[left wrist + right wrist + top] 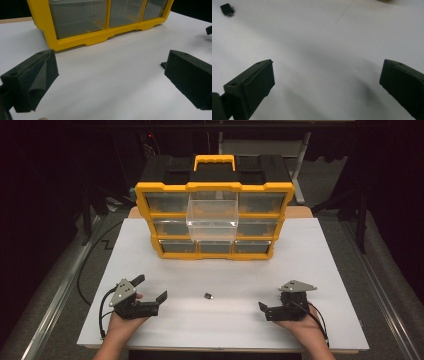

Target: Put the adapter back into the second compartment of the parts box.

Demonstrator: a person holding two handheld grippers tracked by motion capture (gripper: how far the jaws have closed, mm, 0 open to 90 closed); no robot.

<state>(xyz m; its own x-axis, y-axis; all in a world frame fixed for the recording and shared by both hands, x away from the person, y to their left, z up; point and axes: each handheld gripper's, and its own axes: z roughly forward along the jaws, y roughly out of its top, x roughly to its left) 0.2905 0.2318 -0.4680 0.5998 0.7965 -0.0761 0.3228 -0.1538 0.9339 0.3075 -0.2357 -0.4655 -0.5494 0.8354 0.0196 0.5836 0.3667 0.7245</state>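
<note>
- A dark room surrounds a white table [320, 270], its far edge backed by a strip of bare wood.
- A yellow-framed parts organiser [215, 215] with a black top and yellow carry handle stands upright at the far middle of the table, its front rows of clear drawers facing the person.
- One clear drawer [212, 214] in the upper middle column is pulled well out of the organiser's front, and I cannot tell whether anything lies in it.
- The left gripper [150, 288] rests on the near left of the table in a hand, jaws spread wide with nothing between them; its own view looks across bare tabletop to the organiser's bottom drawers.
- The right gripper [263, 309] sits at the near right in the other hand, jaws likewise wide apart and holding nothing.
- A small black part [208, 296] lies flat on the table between the two grippers, well apart from each; the right gripper view catches it far off at upper left [227, 10].
</note>
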